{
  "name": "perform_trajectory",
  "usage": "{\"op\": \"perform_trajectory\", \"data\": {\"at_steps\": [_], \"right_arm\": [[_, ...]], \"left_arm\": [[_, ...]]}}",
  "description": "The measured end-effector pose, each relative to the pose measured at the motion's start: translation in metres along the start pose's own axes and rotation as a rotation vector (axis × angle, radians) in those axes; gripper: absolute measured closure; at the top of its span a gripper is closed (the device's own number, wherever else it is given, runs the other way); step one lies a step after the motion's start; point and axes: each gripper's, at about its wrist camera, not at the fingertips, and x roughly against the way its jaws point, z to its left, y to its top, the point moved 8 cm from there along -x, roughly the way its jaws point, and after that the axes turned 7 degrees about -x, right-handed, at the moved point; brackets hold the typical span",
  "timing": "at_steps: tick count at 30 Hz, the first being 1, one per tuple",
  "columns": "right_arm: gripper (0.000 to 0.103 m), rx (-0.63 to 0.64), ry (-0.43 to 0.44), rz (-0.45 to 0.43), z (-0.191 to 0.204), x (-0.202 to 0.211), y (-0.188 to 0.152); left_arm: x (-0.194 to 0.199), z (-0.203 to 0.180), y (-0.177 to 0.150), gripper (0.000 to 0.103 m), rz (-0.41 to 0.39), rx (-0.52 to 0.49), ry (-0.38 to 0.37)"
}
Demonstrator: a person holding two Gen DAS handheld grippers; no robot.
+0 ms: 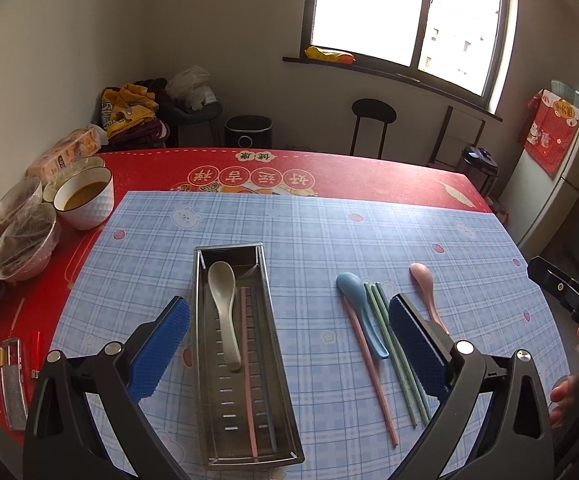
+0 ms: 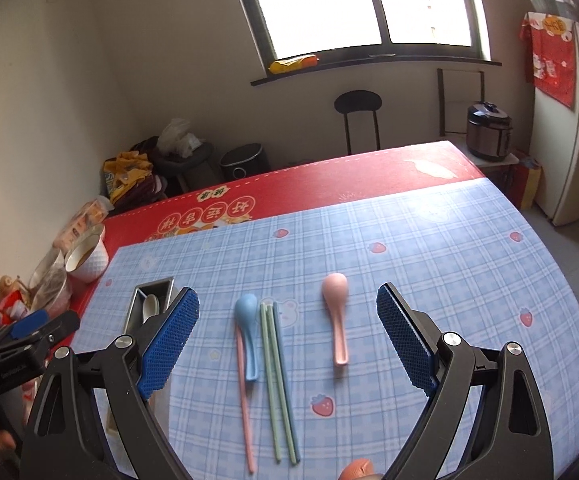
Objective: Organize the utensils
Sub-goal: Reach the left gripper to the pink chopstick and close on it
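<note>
Left gripper [image 1: 289, 344]: jaws wide, empty, straddling metal tray [image 1: 209, 360] holding white spoon [image 1: 223, 308]. Right gripper [image 2: 287, 336]: jaws wide, empty; blue spoon [image 2: 248, 328], green chopsticks [image 2: 275, 376], pink spoon [image 2: 337, 312] between its fingers.

Far left of the gripper stand a white bowl of brown soup [image 1: 84, 198] and plastic-covered bowls [image 1: 23, 246] on the red tablecloth [image 1: 329, 168], while straight ahead beyond the table a black stool [image 1: 373, 112] sits under the window [image 1: 409, 12], a white fridge [image 1: 561, 184] far right.
</note>
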Motion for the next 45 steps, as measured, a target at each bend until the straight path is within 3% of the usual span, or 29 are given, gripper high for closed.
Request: {"op": "perform_trajectory", "data": {"at_steps": [7,9,16,20,25,36,45], "right_arm": [[0.016,0.011,-0.068,-0.011,-0.030,0.002,-0.006],[0.015,0.001,-0.067,0.000,-0.040,0.001,-0.009],[0.015,-0.071,-0.053,0.076,-0.076,-0.014,-0.025],[0.016,-0.073,-0.051,0.099,-0.090,-0.021,-0.032],[0.016,-0.073,-0.058,0.120,-0.106,-0.027,-0.035],[0.016,-0.108,-0.080,0.139,-0.133,-0.031,-0.036],[0.016,-0.137,-0.086,0.151,-0.138,-0.035,-0.039]], "left_arm": [[-0.027,-0.022,-0.021,0.008,0.101,-0.003,-0.036],[-0.037,-0.030,-0.029,0.019,0.140,-0.008,-0.048],[-0.083,-0.065,-0.064,0.039,0.290,-0.037,-0.095],[-0.114,-0.085,-0.089,0.059,0.391,-0.030,-0.129],[-0.143,-0.099,-0.109,0.077,0.459,-0.019,-0.132],[-0.166,-0.104,-0.102,0.086,0.452,-0.031,-0.091],[-0.179,-0.111,-0.090,0.086,0.435,-0.102,-0.045]]}}
